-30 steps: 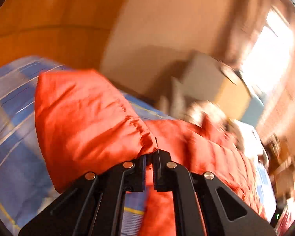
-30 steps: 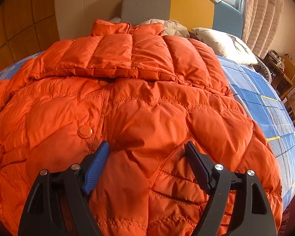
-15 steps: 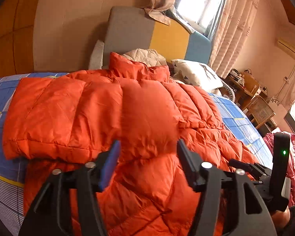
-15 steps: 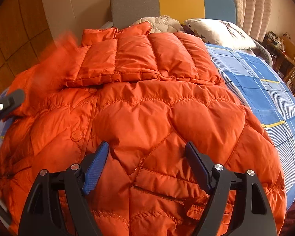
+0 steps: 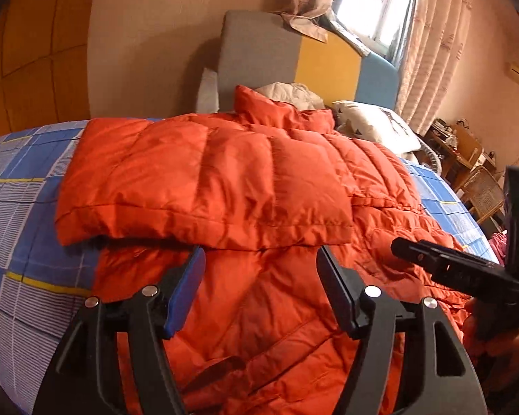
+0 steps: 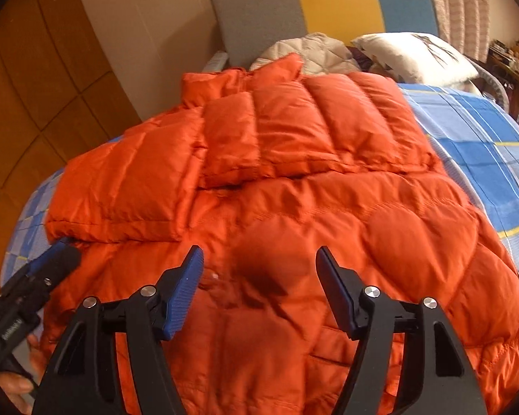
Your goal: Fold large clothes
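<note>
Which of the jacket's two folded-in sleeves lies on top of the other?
The sleeve on the window side lies on top; its cuff edge overlaps the sleeve on the wood-panelled wall side, which reaches out toward the bed's edge.

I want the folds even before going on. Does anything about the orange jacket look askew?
Yes. On the jacket, both sleeves are folded across the chest, but unevenly: the left sleeve sticks out past the body's edge onto the blue checked bedsheet, while the right sleeve lies within the outline.
</note>
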A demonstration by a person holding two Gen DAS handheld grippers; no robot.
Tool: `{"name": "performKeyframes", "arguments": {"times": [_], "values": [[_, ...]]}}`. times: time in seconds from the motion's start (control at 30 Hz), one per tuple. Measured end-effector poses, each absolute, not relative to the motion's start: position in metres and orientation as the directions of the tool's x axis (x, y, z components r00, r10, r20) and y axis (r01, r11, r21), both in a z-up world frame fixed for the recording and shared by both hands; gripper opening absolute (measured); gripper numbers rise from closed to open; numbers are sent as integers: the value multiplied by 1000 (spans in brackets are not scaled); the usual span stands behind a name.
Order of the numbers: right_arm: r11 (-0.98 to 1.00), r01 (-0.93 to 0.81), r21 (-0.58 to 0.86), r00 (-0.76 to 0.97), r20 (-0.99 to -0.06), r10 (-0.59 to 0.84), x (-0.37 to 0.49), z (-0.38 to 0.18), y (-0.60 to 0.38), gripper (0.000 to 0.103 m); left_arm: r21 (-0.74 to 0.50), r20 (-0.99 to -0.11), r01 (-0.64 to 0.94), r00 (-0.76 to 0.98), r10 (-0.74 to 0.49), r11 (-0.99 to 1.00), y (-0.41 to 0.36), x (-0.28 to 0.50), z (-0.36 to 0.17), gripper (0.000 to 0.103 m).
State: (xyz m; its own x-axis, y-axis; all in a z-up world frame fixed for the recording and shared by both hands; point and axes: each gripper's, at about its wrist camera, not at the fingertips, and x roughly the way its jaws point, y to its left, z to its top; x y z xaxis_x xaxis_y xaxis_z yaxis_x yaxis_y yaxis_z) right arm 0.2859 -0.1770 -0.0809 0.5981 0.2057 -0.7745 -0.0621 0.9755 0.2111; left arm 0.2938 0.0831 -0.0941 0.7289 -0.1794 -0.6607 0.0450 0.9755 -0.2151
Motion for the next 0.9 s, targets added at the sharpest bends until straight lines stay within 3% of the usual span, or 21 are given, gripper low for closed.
{"name": "performKeyframes", "arguments": {"times": [0.4,0.47,0.5,0.53,0.6,0.9], "values": [[934,-116,337,517,-783,346,339,-91,-128,68,-227,-682,-41,720,-129,973,107,295,-111,69],[930,-137,342,500,-786,363,345,-95,-119,49,-244,-687,-57,714,-132,968,113,296,-115,69],[930,-155,334,497,-787,365,347,-96,-113,29,-249,-691,-67,712,-129,966,116,296,-117,69],[936,-167,310,515,-782,351,346,-93,-109,18,-259,-693,-77,709,-130,963,120,297,-119,69],[939,-184,289,559,-755,342,342,-82,-110,8,-270,-693,-90,709,-128,959,126,298,-121,69],[979,-43,197,714,-680,168,350,-45,-180,6,-261,-688,-122,720,-96,958,138,314,-118,69]]}}
